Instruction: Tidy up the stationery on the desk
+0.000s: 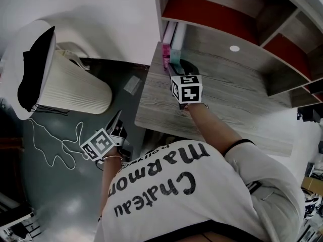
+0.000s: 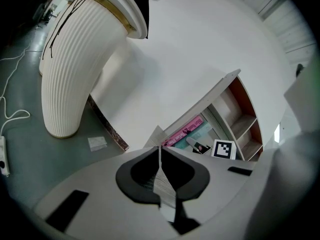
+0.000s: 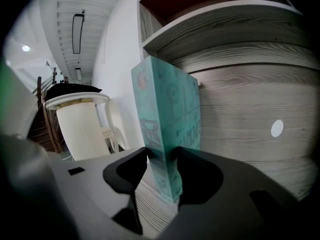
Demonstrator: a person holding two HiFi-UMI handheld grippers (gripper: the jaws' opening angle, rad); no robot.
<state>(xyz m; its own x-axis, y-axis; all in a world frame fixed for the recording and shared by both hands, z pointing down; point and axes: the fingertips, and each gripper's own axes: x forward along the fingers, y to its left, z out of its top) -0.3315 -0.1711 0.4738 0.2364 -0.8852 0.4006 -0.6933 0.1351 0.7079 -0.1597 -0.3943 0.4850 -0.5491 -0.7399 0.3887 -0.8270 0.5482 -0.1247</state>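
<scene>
i'm clenching my right tool (image 3: pixel 162 170) on a teal book (image 3: pixel 167 119), both jaws pressing its sides near the bottom edge. the book is standing upright on the wood-grain table (image 1: pixel 227 100), at the back left corner, w/ its bottom edge touching the top. in the head view a pink book (image 1: pixel 166 47) is standing just beside it on the left, right at the table's edge, both under the shelf (image 1: pixel 222 14). a small white round spot (image 3: pixel 276 128) is showing on the back panel, to the right of the teal book & well apart from it.

my left tool (image 2: pixel 161 156) is clenched too, jaws together w/ nothing btwn them. i'm holding it low, off the table's left side, over the grey floor (image 1: pixel 60 195), pointing up toward the table corner where the books are standing. a white ribbed chair (image 2: pixel 75 69) is standing on the floor to the left, w/ smth black (image 1: pixel 33 69) draped over its top, & a thin white cable (image 1: pixel 50 150) is lying looped on the floor near it.
</scene>
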